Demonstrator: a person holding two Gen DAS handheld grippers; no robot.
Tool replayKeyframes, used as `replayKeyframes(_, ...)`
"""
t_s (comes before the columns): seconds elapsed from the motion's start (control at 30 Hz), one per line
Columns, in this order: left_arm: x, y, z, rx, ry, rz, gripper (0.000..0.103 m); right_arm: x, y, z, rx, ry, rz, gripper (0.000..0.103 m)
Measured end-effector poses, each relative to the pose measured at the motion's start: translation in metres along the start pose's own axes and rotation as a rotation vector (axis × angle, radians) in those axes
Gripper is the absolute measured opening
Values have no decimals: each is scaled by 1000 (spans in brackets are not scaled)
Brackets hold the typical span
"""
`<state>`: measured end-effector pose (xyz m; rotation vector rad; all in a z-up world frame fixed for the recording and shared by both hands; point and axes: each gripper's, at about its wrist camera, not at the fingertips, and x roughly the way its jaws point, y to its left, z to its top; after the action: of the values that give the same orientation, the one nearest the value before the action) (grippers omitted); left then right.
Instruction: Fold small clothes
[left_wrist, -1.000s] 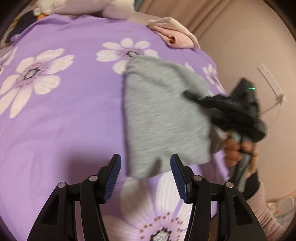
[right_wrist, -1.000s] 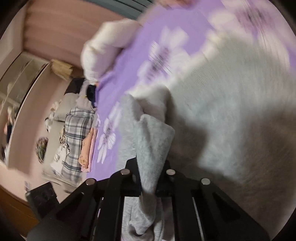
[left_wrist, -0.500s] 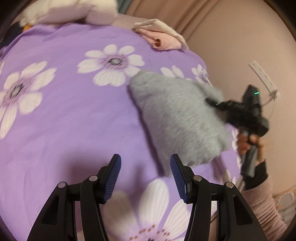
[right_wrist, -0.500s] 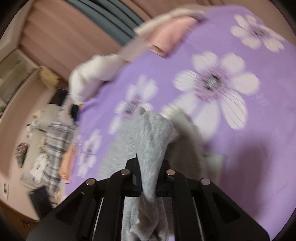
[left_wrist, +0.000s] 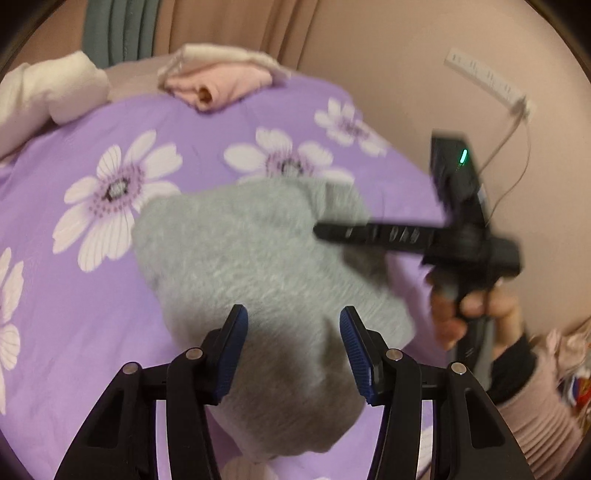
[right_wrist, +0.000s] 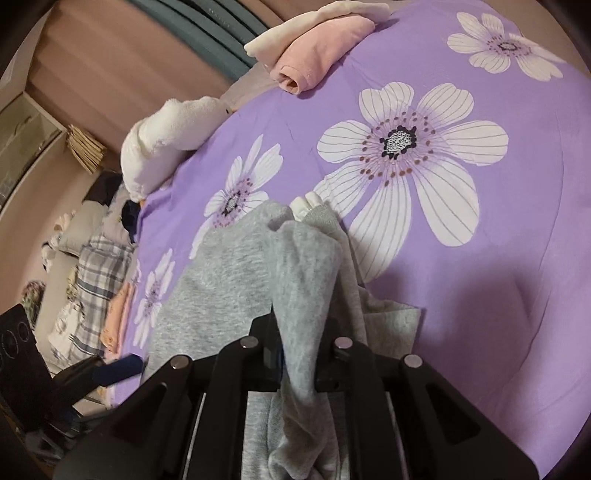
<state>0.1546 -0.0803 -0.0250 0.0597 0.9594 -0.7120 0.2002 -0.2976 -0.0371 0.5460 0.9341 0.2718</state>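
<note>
A small grey garment (left_wrist: 240, 258) lies bunched on the purple flowered bedspread (left_wrist: 74, 295). My left gripper (left_wrist: 293, 347) hovers over its near part, open, with nothing pressed between the blue pads. In the right wrist view the right gripper (right_wrist: 295, 350) pinches a fold of the grey garment (right_wrist: 229, 288); its jaws are just opening, with the cloth still between them. From the left wrist view the right gripper (left_wrist: 321, 232) reaches in from the right, over the garment's far edge, held by a hand.
Folded pink and cream clothes (left_wrist: 218, 79) sit at the bed's far edge beside a white plush item (left_wrist: 48, 92). A wall with a power strip (left_wrist: 487, 81) borders the bed on the right. Plaid and pink clothes (right_wrist: 92, 280) lie beyond the bed's other side.
My left gripper has swung over the grey garment, which now lies under its open fingers. The right gripper carried its fold across the bed and has come to rest.
</note>
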Motion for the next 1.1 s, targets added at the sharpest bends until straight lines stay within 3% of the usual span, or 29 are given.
replayKeyframes(0.13, 16, 5, -15, 18, 51, 14, 53, 8, -7, -2, -2, 24, -25, 17)
replayKeyframes(0.27, 17, 2, -20, 44, 44, 19, 53, 11, -11, -7, 18, 29, -49, 20)
replayKeyframes(0.37, 19, 2, -23, 47, 45, 14, 53, -3, -12, -10, 37, -11, -73, 27)
replayKeyframes(0.43, 19, 3, -23, 43, 40, 9, 53, -22, -11, -14, 35, -58, -79, 40)
replayKeyframes(0.5, 18, 3, -23, 36, 32, 2, 53, -47, -12, -24, 33, -103, -44, 42)
replayKeyframes(0.67, 19, 6, -21, 11, 25, -25, 53, -79, -18, -67, 39, -69, 27, 42)
replayKeyframes(0.9, 19, 9, -18, -17, 28, -38, 53, -74, -16, -100, 37, -18, 72, 41)
replayKeyframes(0.97, 19, 10, -17, -32, 30, -41, 53, -65, -12, -101, 22, -9, 47, 37)
replayKeyframes(1.1, 18, 14, -16, -58, 31, -49, 53, -58, 0, -101, -53, -8, -17, 18)
